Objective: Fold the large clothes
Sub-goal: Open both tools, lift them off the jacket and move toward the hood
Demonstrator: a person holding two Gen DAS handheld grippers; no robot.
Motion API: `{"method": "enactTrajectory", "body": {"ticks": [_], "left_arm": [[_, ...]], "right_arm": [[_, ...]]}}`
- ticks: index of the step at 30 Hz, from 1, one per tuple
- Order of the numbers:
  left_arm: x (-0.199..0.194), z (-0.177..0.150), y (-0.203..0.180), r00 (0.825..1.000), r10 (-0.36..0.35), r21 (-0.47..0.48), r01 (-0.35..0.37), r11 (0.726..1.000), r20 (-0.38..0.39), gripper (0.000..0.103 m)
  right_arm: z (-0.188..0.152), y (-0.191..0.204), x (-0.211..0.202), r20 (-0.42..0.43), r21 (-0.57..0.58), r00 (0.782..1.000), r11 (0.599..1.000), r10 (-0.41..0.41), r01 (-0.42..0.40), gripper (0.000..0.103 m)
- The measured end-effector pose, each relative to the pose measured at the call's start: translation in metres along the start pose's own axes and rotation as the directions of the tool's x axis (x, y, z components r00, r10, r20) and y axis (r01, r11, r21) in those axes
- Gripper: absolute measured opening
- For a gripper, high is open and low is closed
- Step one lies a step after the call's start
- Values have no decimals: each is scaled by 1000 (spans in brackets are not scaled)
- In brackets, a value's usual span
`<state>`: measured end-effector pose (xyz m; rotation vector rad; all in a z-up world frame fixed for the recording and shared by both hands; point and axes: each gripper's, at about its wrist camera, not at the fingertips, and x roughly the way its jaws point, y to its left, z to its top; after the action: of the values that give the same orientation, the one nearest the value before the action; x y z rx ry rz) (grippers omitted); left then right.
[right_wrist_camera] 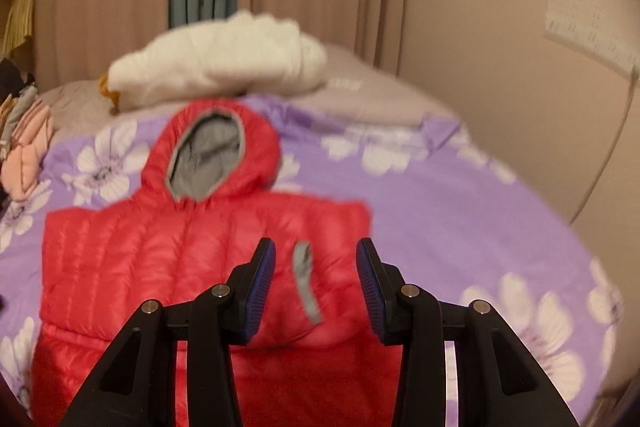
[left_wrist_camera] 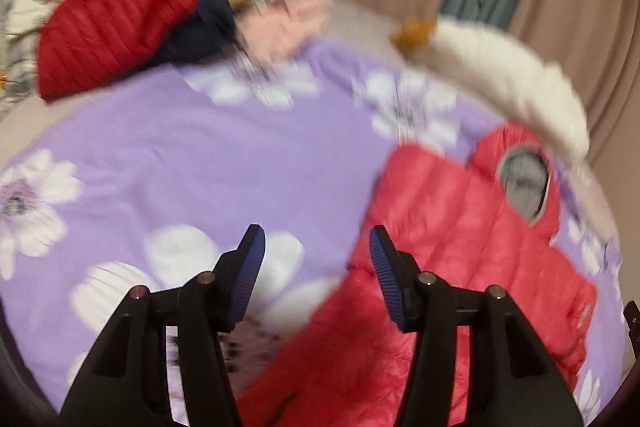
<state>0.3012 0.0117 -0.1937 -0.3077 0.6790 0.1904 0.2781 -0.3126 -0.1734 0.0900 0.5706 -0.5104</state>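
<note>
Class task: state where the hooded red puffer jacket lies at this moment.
The red puffer jacket lies flat on the purple floral bedspread, ahead of the right tool, hood toward the white bundle; in the left wrist view it sits lower right.

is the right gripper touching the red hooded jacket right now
Cannot tell. In the right wrist view the right gripper, jaws spread and holding nothing, overlaps the red hooded jacket; no gap or contact shows plainly.
</note>
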Motion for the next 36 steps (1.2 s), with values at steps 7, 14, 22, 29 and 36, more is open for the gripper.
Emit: {"method": "enactTrajectory", "body": {"ticks": [7,14,22,29,36], "left_arm": [[-53,23,19,997,-17,-54,21,998,76,53],[-72,37,20,989,35,-36,-30,999,145,55],[-70,47,32,978,100,-73,-88,993,181,64],[-34,57,33,982,105,-100,-90,991,156,69],[21,61,41,975,153,-145,-130,981,159,69]], "right_arm": [[19,-11,-29,12,113,998,992,62,-63,41],[36,-19,-38,90,140,991,983,104,-116,65],[65,-21,-14,70,115,984,978,166,-174,81],[82,-11,82,-115,188,952,947,285,-260,82],[113,28,188,-206,112,919,941,337,-320,82]]}}
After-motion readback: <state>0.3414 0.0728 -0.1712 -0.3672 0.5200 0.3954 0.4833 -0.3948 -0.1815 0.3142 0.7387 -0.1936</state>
